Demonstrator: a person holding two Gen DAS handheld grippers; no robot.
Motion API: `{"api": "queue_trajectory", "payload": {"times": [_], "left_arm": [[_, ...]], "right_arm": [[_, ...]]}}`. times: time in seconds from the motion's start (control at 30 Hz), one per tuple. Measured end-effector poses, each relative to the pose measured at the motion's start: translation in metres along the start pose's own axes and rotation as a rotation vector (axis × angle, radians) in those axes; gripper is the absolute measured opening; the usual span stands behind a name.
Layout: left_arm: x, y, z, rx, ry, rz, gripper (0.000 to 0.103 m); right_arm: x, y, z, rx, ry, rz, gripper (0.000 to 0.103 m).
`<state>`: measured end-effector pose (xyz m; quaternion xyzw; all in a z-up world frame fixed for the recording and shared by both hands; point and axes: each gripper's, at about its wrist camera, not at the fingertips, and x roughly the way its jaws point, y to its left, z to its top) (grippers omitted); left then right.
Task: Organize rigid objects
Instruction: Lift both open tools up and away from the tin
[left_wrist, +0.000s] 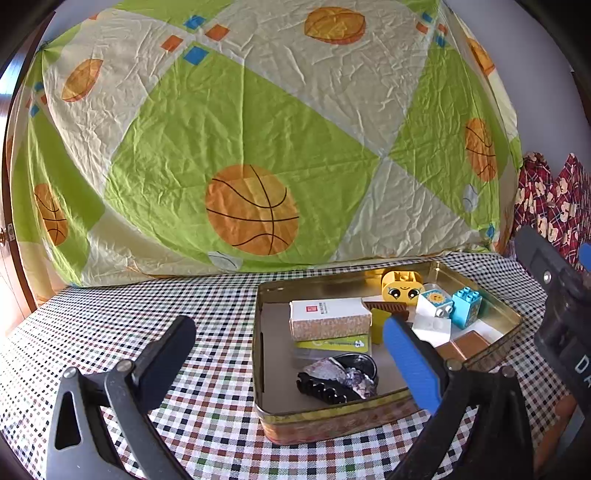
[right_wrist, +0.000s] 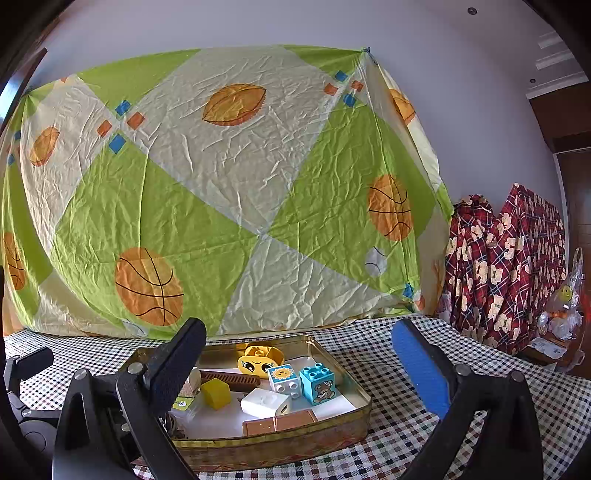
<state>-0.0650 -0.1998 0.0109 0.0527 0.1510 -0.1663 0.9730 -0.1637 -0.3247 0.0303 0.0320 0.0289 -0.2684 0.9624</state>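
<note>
A shallow rectangular gold metal tin (left_wrist: 388, 417) sits on the table (left_wrist: 184, 306), which is covered in a small multicoloured check cloth, and it holds all the loose items. At its far side lies a yellow toy block with a cartoon face (left_wrist: 400, 290); just right of it stand a white block with a sun picture (left_wrist: 434, 301) and a light blue studded block (left_wrist: 467, 304), the two close together. A brown ridged bar (left_wrist: 388, 308) lies in front of the yellow face block, and a yellow cube (right_wrist: 216, 393) stands near it. A white and speckled cardboard box (left_wrist: 328, 319) rests towards the left on a green card (left_wrist: 332, 344), with a black claw hair clip (left_wrist: 325, 387) nearer still. A white charger plug (right_wrist: 265, 402) and a flat copper-brown box (right_wrist: 279, 422) lie by the near wall. The left hand-held gripper (left_wrist: 288, 354) hovers over the tin's near left part with its jaws spread wide and nothing between them; the right hand-held gripper (right_wrist: 299, 362) is likewise wide open and empty, at the tin's near edge. Behind hangs a green and cream sheet with basketball prints (right_wrist: 221, 192), and at the far right a red plaid cloth (right_wrist: 506, 273).
</note>
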Motion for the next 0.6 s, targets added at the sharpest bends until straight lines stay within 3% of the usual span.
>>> {"api": "queue_trajectory", "payload": {"times": [0.6], "left_arm": [[-0.0005,-0.0011,-0.0007,-0.002,-0.003,-0.040,0.103]], "right_arm": [[0.0039,-0.0042,0.0010,0.015,0.019,-0.021,0.102]]}}
